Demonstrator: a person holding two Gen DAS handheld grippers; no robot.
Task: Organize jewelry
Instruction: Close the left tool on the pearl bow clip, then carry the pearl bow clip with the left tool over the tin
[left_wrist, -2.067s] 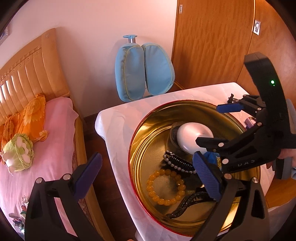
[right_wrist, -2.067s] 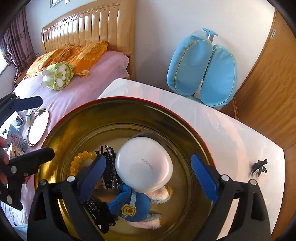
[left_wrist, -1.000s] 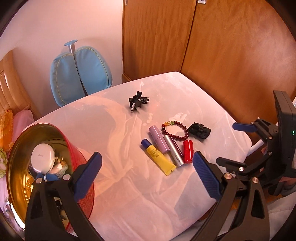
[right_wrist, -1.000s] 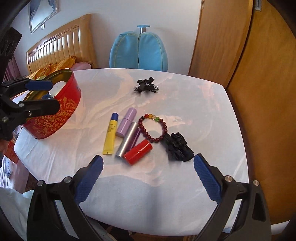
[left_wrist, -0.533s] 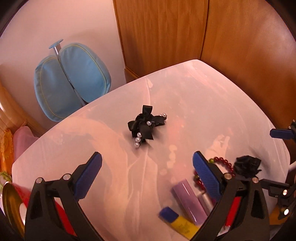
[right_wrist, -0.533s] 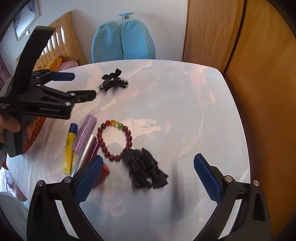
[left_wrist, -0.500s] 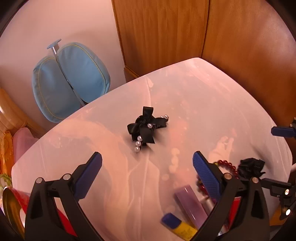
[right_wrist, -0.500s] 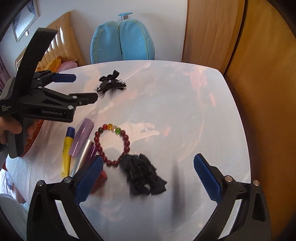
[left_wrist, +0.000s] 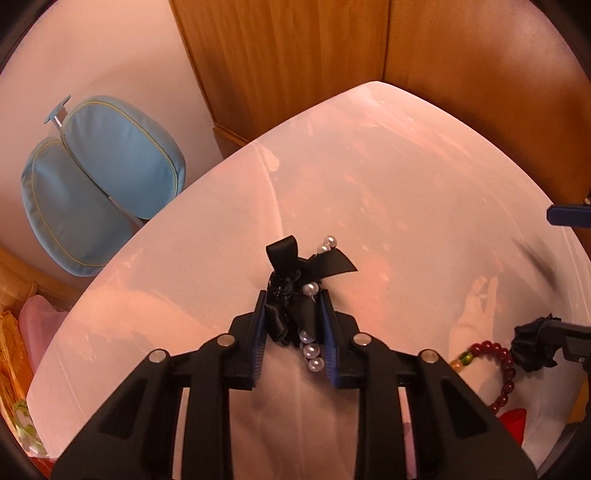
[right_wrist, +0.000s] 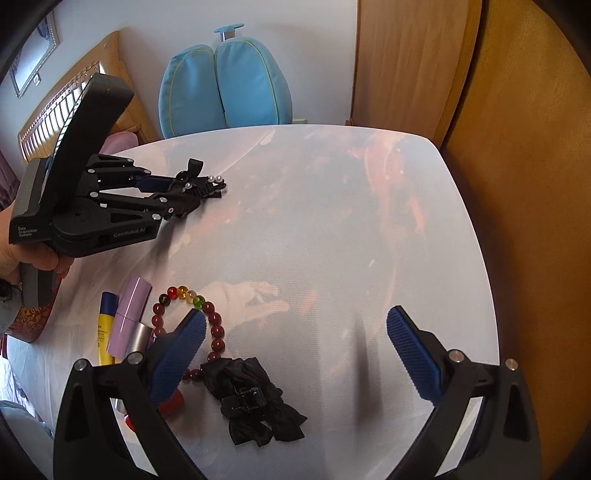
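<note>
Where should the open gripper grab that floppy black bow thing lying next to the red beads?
Probably the hard black clip at the middle of the black fabric bow, coming from above with the right gripper. The bow lies flat on the table and its cloth ends look floppy; the clip seems firm.

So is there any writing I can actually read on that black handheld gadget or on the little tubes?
"GenRobot.AI": side of the left claw's black body.
"Data Acquisition System": small label at that body's rear end.
Yellow tube: print too small to read.
Nothing else legible.
</note>
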